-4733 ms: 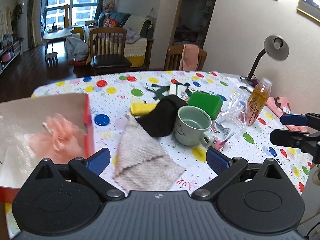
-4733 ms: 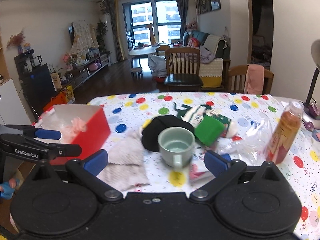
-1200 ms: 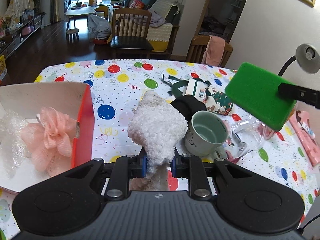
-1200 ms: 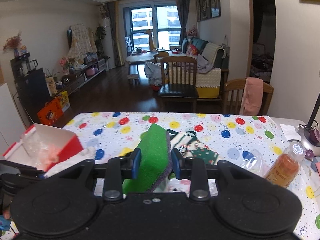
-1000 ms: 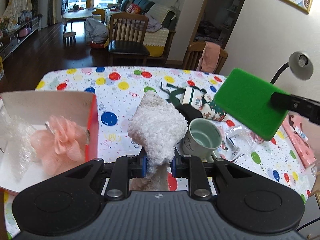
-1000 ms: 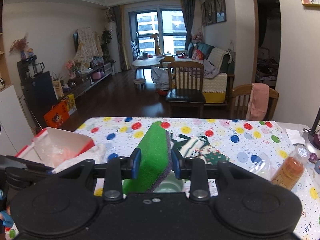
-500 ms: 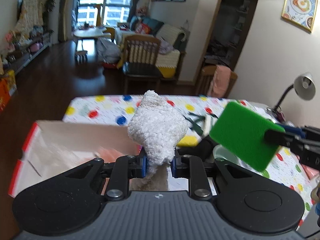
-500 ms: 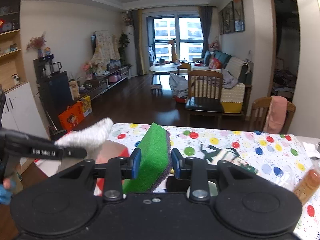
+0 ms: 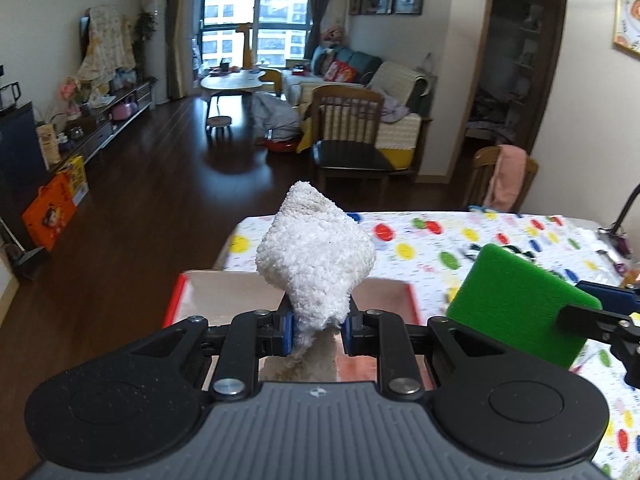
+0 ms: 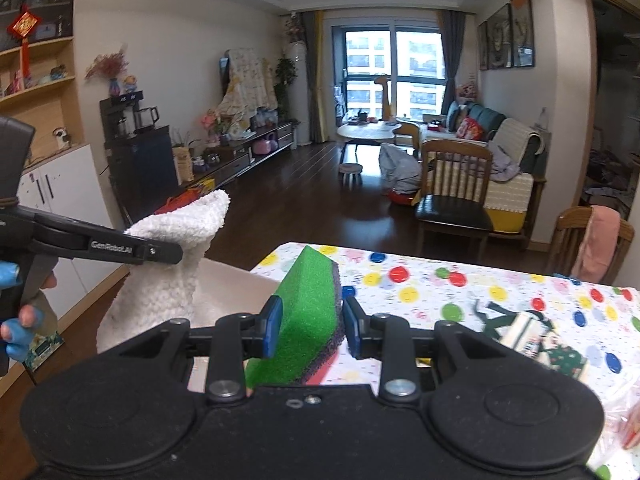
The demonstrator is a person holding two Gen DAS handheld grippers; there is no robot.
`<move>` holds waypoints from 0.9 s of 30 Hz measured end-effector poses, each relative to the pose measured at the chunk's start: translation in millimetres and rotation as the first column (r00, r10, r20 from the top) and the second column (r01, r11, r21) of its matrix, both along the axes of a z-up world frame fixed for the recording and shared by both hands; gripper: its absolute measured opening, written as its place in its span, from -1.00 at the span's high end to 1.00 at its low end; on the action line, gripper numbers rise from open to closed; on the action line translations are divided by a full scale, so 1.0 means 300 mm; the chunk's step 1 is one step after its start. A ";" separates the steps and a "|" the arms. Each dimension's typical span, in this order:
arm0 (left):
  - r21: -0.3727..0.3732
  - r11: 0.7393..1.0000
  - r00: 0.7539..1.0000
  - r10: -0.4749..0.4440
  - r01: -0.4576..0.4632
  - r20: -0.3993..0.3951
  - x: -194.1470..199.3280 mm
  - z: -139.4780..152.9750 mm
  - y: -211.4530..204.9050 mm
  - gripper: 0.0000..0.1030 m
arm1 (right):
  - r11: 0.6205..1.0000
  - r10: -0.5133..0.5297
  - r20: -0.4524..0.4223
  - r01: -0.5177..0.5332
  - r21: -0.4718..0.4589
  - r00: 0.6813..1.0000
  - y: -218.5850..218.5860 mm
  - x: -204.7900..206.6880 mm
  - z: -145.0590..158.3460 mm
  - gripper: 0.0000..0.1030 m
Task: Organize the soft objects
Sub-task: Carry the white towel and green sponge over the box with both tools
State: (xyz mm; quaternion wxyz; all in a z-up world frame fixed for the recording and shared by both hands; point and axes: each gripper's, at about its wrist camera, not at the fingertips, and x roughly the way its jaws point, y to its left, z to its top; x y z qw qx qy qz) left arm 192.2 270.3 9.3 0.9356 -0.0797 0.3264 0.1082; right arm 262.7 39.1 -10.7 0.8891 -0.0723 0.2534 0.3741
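Now | white towel pinched between left jaws | green sponge between right jaws

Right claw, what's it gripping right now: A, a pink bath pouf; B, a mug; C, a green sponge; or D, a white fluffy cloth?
C: the right claw is shut on the green sponge, while the white fluffy cloth sits in the left claw.
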 end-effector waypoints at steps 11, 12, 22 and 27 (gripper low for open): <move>0.036 0.997 0.996 0.074 -0.073 -0.046 0.045 -0.109 0.211 0.58 | 0.998 0.059 -0.019 -0.059 -0.034 0.998 0.236 -0.009 -0.079 0.39; 0.034 0.997 0.996 0.077 -0.075 -0.050 0.054 -0.123 0.224 0.58 | 0.997 0.064 -0.025 -0.065 -0.038 0.998 0.253 -0.004 -0.093 0.39; 0.024 0.999 0.991 0.044 -0.041 -0.130 0.115 -0.263 0.285 0.58 | 0.987 0.092 -0.044 -0.097 -0.125 0.995 0.416 -0.020 -0.223 0.39; 0.028 1.000 0.983 0.016 -0.011 -0.182 0.143 -0.337 0.278 0.58 | 0.985 0.086 -0.061 -0.094 -0.142 0.994 0.448 -0.016 -0.280 0.39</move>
